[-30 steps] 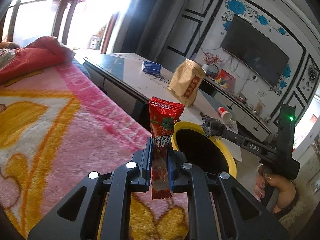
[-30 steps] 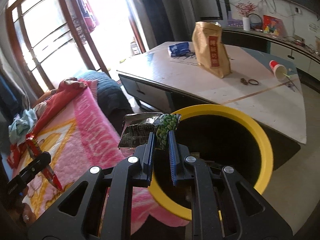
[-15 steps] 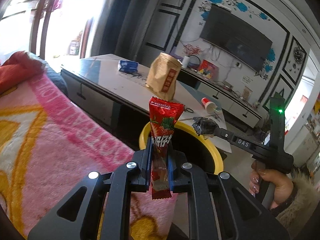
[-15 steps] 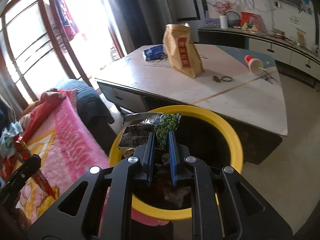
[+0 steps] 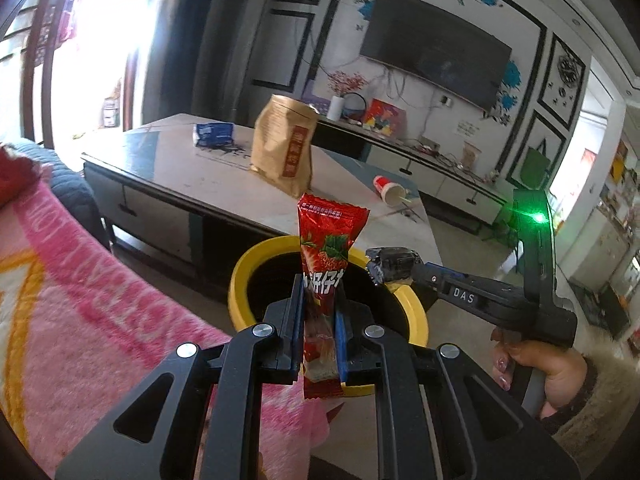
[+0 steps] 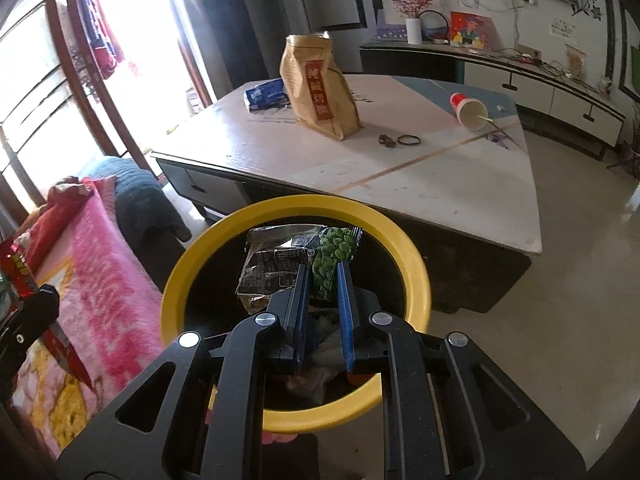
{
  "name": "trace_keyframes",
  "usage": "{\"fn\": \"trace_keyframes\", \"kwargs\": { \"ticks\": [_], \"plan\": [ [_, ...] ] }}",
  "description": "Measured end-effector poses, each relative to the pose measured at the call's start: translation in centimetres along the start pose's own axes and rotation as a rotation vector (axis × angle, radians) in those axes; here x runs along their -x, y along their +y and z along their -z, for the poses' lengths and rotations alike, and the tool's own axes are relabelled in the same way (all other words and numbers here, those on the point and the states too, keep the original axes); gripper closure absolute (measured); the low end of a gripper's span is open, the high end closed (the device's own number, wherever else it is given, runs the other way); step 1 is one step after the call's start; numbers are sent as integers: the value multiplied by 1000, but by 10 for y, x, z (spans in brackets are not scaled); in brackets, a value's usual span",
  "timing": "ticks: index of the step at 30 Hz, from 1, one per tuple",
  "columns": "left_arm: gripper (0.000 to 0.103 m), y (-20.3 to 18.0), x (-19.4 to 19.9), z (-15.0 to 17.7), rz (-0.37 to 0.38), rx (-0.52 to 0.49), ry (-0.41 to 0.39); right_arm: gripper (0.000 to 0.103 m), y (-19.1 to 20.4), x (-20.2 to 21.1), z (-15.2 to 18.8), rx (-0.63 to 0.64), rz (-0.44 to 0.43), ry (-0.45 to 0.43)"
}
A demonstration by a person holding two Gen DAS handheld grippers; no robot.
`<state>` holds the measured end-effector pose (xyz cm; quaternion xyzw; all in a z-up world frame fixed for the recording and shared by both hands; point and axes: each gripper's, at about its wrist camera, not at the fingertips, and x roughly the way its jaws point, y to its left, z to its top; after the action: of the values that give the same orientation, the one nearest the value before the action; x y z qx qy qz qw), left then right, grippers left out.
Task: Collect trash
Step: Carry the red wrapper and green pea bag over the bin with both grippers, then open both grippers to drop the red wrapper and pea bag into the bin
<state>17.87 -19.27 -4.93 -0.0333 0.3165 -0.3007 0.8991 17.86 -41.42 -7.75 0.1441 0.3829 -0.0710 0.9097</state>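
Red strawberry wrapper: upright, clamped in left gripper before yellow-rimmed bin. Green-and-silver crumpled packet: pinched by right gripper over bin mouth; contents below possibly trash. Coffee table beyond.

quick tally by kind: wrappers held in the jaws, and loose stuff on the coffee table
Wrappers held in jaws: 2 (red wrapper, green wrapper)
Paper bags on table: 1 (brown bag)
Blue packets on table: 1 (blue packet)
Paper cups on table: 1 (tipped cup)
Small rings on table: 1 (ring)
Total: 6
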Motion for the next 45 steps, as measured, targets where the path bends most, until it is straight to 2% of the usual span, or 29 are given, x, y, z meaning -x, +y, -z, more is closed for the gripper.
{"fn": "trace_keyframes", "kwargs": {
  "ticks": [7, 17, 25, 27, 28, 29, 32, 33, 35, 38, 41, 45],
  "plan": [
    [90, -12, -28, -7, 15, -44, 25, 93, -11, -2, 3, -5, 20, 18],
    [90, -9, -66, -13, 28, -51, 93, 92, -15, -5, 11, 6, -4, 57],
    [90, 1, -88, -15, 36, -11, 137, 89, -8, -9, 14, 18, -21, 82],
    [87, 0, -90, -16, 51, 0, 138, 85, -8, -9, 14, 13, -29, 83],
    [80, 1, -92, -16, 56, 0, 136, 76, -8, -9, 14, 6, -34, 82],
    [69, 1, -93, -17, 58, 0, 138, 69, -9, -9, 14, 1, -34, 80],
    [49, 1, -98, -16, 74, 10, 156, 64, -9, -6, 14, -7, -31, 74],
    [45, 1, -99, -16, 74, 10, 160, 63, -9, -5, 13, -11, -28, 71],
    [30, 0, -99, -15, 64, 8, 165, 55, -11, -2, 13, -25, -25, 64],
    [16, 3, -95, -14, 62, 25, 164, 47, -14, 3, 13, -40, -20, 55],
    [7, 6, -88, -15, 49, 28, 158, 33, -17, 10, 14, -57, -10, 38],
    [7, 10, -73, -17, 3, 23, 140, 21, -24, 23, 14, -106, -26, 1]
  ]
}}
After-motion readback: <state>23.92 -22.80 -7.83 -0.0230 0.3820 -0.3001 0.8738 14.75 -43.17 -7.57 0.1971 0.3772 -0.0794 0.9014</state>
